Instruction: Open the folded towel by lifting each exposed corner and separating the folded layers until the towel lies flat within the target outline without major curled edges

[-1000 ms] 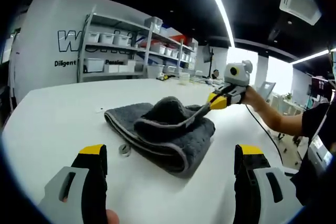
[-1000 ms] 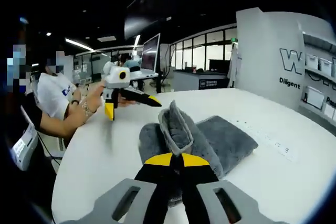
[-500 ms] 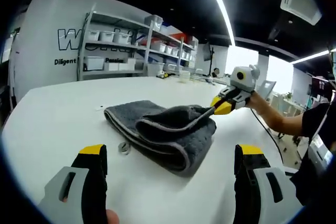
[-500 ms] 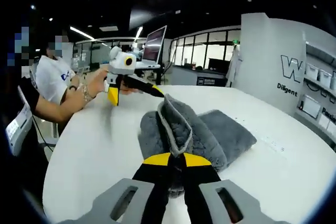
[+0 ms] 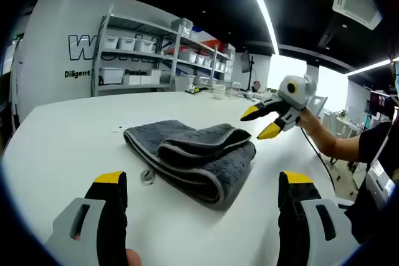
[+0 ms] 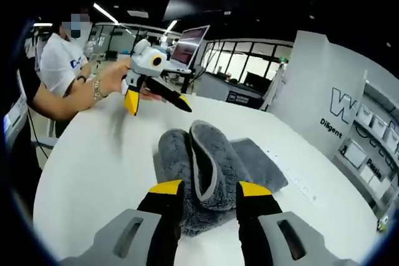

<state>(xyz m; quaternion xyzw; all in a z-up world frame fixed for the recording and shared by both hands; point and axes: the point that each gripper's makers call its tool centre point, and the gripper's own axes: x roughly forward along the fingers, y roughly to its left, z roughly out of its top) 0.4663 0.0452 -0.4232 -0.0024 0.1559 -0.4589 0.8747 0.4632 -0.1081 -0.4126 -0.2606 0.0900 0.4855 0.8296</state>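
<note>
Right gripper view: my right gripper hangs open and empty over the folded grey towel, mid-table. My left gripper gapes too, near the table's edge. Grabbing several layers together could just drag the bundle.

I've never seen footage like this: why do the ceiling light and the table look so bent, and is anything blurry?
Left gripper view: the fisheye lens bows the ceiling light strip and the white table edge. Right gripper view: the same curving, and the gray towel and the other claw look slightly soft.

Bare table around folded towel
</note>
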